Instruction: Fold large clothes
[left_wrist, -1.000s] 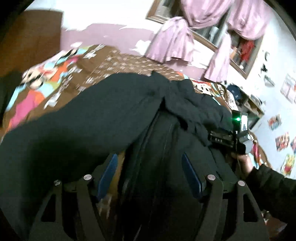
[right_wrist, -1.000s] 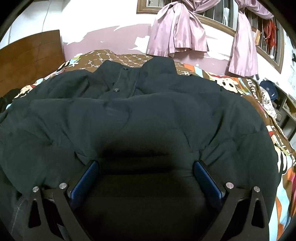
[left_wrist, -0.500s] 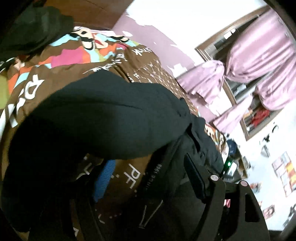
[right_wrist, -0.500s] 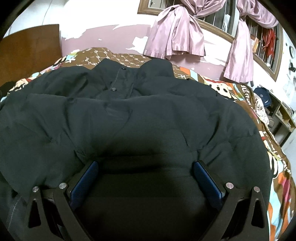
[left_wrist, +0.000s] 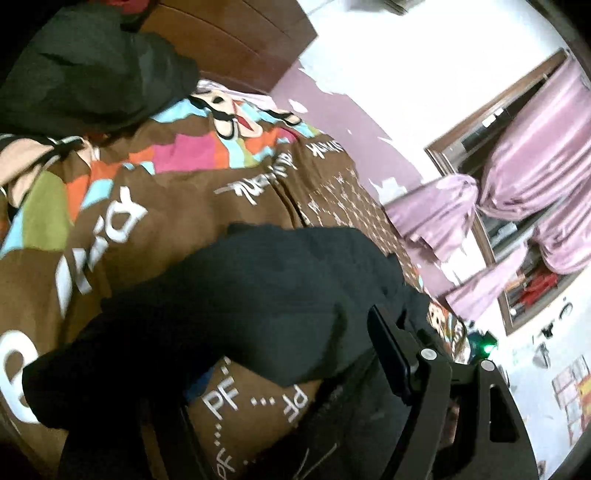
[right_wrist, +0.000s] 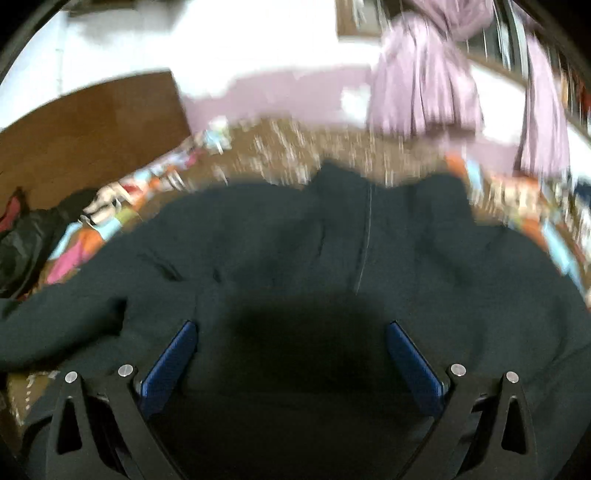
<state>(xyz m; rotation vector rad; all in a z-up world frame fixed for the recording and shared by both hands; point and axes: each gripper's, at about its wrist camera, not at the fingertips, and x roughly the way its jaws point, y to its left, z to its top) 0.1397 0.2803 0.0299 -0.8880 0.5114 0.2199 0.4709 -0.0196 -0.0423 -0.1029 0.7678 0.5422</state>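
We see our left gripper (left_wrist: 291, 373) with its jaws spread over a brown printed bedspread (left_wrist: 177, 221). A bulky black padded jacket sleeve (left_wrist: 236, 295) lies ahead, draped over the left finger; the blue-padded right finger (left_wrist: 388, 347) stands clear beside it.

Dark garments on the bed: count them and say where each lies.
2. The big dark jacket is spread across the bedspread in front of both tongs; a second dark garment is heaped by the wooden headboard. Others may be hidden.

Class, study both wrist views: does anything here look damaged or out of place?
Yes. The purple wall paint behind the bed is peeling in white patches, and a second dark garment lies bunched by the headboard.
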